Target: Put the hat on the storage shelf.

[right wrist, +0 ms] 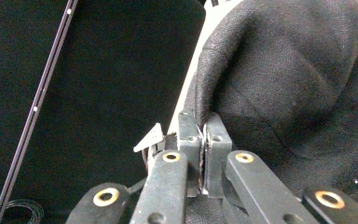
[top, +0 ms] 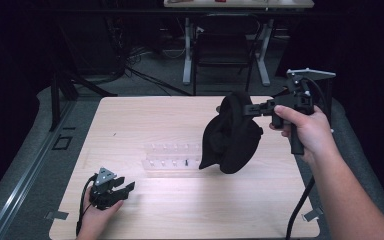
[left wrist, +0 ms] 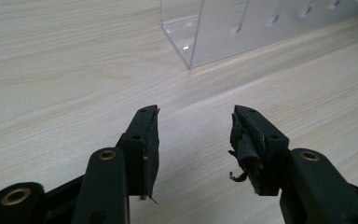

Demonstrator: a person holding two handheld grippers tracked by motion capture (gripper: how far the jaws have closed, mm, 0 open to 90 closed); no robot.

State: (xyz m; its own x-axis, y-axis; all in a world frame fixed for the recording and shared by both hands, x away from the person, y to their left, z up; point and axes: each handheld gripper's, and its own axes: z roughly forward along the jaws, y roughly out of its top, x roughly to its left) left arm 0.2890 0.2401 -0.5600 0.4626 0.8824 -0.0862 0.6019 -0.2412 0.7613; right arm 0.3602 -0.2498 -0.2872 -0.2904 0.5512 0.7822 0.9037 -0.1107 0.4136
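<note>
Right hand-held gripper (top: 252,108), jaws pinched on a fold at the edge of the black cloth cap (top: 231,134), which hangs limp above the clear rack (top: 172,159): soft, light, best gripped at its hem; left hand-held gripper (top: 126,189) rests wide, empty, on the worktop (top: 145,120).

A black cloth (top: 231,135) is held above the worktop (top: 180,210) by the right gripper (top: 250,108). The left gripper (top: 122,190) is rested near the front left corner.
</note>
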